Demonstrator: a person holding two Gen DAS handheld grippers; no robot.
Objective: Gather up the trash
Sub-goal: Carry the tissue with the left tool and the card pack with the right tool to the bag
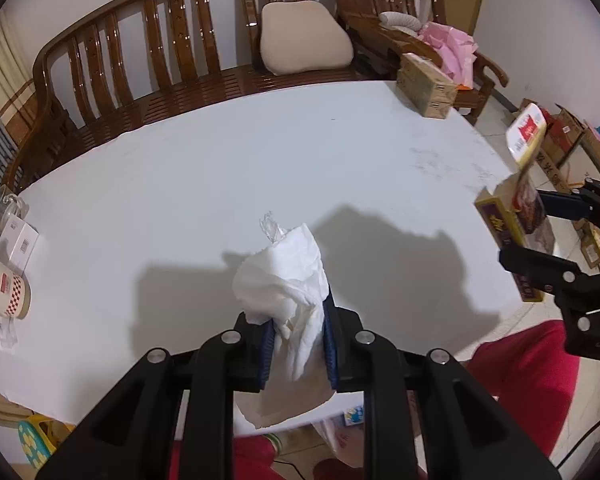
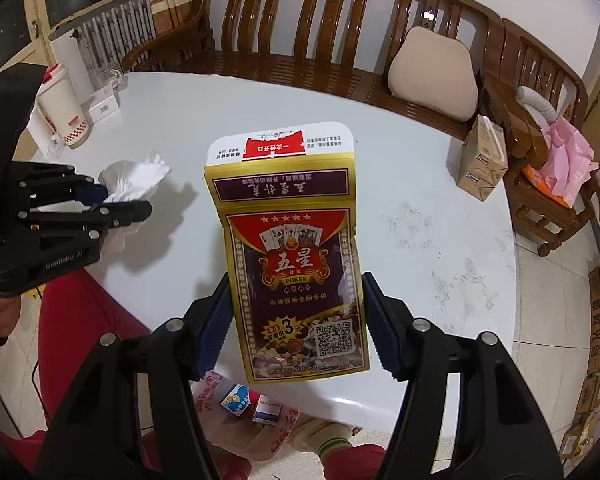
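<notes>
The white table [image 1: 228, 168] is seen largely bare across its middle, with a cup [image 1: 4, 288] and small white box [image 1: 18, 238] kept at its left edge and a carton [image 1: 426, 86] at its far right corner. A crumpled white tissue [image 1: 292, 292] is pinched in the closed left gripper [image 1: 298, 344], raised above the near edge. A red-and-gold poker card box [image 2: 296, 264], top flap open, is clamped upright by the right gripper [image 2: 296, 328] over the near rim.
</notes>
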